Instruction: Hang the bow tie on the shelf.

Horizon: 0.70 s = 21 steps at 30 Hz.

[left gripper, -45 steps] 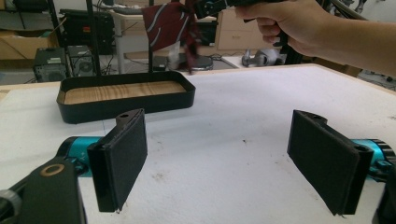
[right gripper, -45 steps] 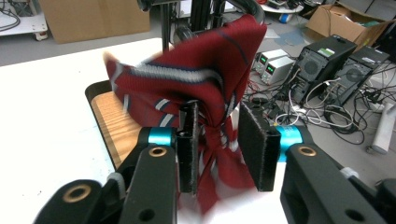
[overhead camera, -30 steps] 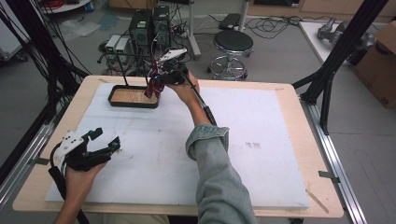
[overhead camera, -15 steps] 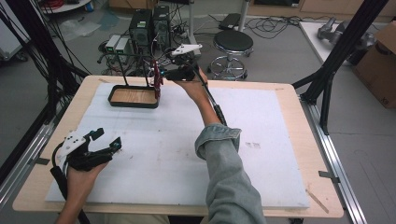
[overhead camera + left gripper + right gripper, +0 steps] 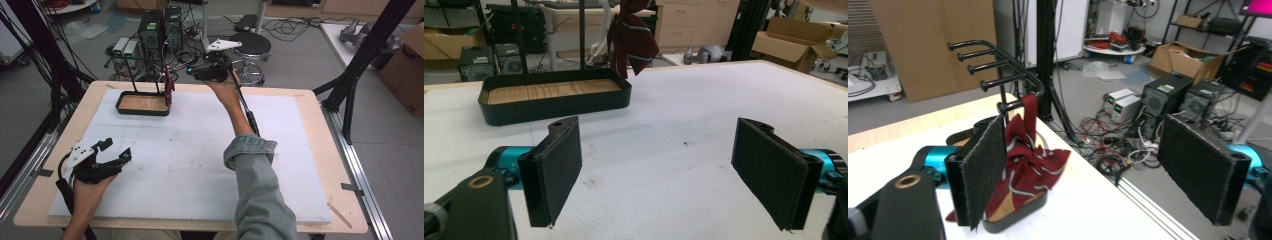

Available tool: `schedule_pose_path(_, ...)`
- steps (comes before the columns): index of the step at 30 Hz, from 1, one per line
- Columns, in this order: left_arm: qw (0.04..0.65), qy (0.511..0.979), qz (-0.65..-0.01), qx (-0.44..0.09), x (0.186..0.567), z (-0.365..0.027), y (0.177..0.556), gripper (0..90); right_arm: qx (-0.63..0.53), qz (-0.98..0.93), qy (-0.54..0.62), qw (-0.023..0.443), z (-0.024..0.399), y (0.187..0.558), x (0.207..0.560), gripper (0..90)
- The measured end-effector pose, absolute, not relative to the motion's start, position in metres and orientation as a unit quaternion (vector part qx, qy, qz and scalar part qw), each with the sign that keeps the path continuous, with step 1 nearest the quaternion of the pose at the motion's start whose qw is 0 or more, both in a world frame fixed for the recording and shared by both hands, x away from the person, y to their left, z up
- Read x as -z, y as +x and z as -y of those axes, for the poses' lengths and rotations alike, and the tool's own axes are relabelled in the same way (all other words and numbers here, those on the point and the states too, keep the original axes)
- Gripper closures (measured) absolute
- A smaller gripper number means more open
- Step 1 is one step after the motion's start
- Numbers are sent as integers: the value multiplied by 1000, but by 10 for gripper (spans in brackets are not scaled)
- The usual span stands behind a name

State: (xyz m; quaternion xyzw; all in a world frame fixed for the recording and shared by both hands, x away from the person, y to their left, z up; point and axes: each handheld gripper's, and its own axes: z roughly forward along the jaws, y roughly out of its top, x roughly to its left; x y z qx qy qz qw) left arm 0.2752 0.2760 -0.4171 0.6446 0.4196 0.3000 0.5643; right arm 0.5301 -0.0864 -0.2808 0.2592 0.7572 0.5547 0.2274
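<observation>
1. High view: your left gripper (image 5: 107,155) rests open at the table's (image 5: 310,150) near-left corner; your right gripper (image 5: 197,71) hangs over the far edge beside the rack (image 5: 145,102).
2. Left gripper view: jaws spread, holding nothing; the maroon cloth (image 5: 631,35) dangles above the tray's right end.
3. Right gripper view: jaws wide apart; you see the grey-striped cloth draped from the lowest peg (image 5: 1013,106).

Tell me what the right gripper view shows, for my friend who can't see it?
A dark red striped cloth hangs from a black rack of prongs, above a black tray with a wooden bottom. The right gripper faces it with its two padded black fingers wide apart, holding nothing.
</observation>
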Motion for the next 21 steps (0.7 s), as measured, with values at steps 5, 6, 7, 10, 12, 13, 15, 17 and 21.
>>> schedule_pose_path(5,565,645,-418,-301,418,-274,275,204,-562,-744,270,241,113,518,276,180)
schedule_pose_path(6,563,648,-416,-299,417,-274,275,204,-561,-743,272,244,118,516,276,174)
schedule_pose_path(7,563,648,-416,-300,418,-274,275,204,-559,-742,275,247,125,514,275,173)
schedule_pose_path(10,564,647,-416,-300,418,-273,276,204,-563,-733,282,257,144,505,271,173)
schedule_pose_path(12,564,647,-417,-300,418,-273,277,204,-563,-729,286,264,157,500,270,173)
schedule_pose_path(13,563,648,-417,-299,419,-273,278,204,-565,-726,289,263,164,497,269,172)
schedule_pose_path(15,561,649,-417,-298,419,-272,278,204,-562,-725,296,267,176,492,269,158)
schedule_pose_path(17,560,651,-417,-299,420,-271,279,203,-558,-725,300,270,187,487,268,157)
schedule_pose_path(21,557,653,-417,-299,421,-270,280,203,-560,-718,305,279,209,473,270,146)
